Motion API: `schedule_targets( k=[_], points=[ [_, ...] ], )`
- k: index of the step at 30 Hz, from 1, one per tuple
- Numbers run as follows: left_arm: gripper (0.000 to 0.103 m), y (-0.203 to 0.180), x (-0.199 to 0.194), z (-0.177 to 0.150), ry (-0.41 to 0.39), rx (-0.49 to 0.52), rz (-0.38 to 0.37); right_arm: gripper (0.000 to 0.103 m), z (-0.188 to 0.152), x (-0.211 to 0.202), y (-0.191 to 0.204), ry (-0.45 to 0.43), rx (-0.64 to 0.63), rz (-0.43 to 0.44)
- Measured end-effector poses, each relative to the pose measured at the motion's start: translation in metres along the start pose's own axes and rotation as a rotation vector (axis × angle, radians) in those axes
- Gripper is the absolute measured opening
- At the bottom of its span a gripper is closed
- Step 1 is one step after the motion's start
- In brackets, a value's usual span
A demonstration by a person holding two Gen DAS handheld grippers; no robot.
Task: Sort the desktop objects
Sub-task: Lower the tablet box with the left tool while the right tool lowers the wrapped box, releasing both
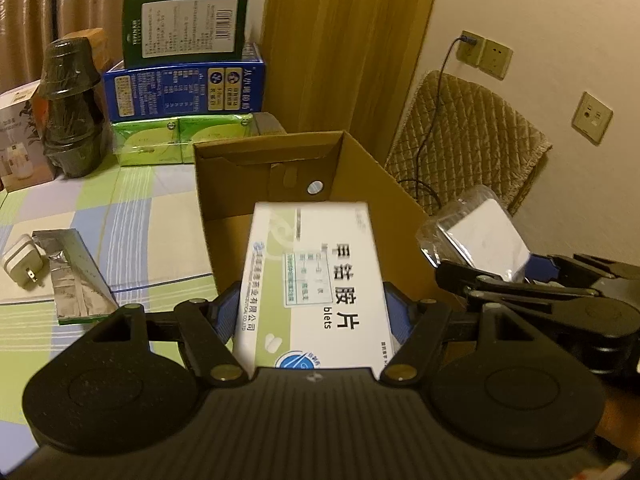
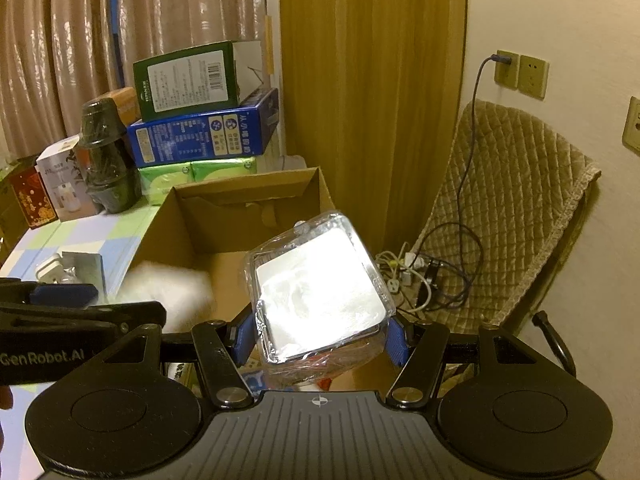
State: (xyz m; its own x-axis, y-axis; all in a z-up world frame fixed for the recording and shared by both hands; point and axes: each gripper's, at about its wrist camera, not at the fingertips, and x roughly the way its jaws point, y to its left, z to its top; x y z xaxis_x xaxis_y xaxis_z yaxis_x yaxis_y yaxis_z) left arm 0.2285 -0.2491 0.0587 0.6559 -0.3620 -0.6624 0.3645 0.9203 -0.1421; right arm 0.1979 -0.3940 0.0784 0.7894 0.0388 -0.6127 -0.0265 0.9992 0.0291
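My left gripper [image 1: 314,312] is shut on a white and green medicine box [image 1: 316,280], held flat over the open cardboard box [image 1: 224,184]. My right gripper [image 2: 320,336] is shut on a clear plastic case with a white card inside [image 2: 320,300], held tilted above the same cardboard box [image 2: 188,216] near its right wall. The clear case [image 1: 476,236] and the right gripper show at the right of the left wrist view. In the right wrist view the medicine box [image 2: 168,292] is a white blur at the left. A white plug adapter [image 1: 22,266] and a silver foil packet [image 1: 76,276] lie on the checked tablecloth.
Stacked at the back of the table are a green box [image 1: 184,24], a blue box [image 1: 184,88] and green tissue packs [image 1: 180,138], with a dark wrapped pot stack [image 1: 70,108] beside them. Right of the table stands a chair with a quilted cover [image 2: 508,200], and cables [image 2: 424,276] lie on the floor.
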Motion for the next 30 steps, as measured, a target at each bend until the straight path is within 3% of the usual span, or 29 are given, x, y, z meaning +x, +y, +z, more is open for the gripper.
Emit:
schedule_targets(
  k=[8,14,17,30],
  points=[
    [0.068,0.014,-0.008,-0.002,-0.016,-0.012,0.027,0.060,-0.001,0.000,0.004,0.004,0.001,0.014],
    [0.068,0.029,-0.017,-0.005,-0.023,-0.025,0.062,0.060,0.006,0.002,0.011,-0.019,0.030,0.073],
    [0.070,0.037,-0.022,-0.007,-0.028,-0.041,0.069,0.085,0.011,0.002,0.010,-0.041,0.062,0.096],
    [0.076,0.061,-0.036,-0.030,-0.007,-0.077,0.104,0.087,-0.012,-0.022,0.009,-0.020,0.101,0.087]
  ],
)
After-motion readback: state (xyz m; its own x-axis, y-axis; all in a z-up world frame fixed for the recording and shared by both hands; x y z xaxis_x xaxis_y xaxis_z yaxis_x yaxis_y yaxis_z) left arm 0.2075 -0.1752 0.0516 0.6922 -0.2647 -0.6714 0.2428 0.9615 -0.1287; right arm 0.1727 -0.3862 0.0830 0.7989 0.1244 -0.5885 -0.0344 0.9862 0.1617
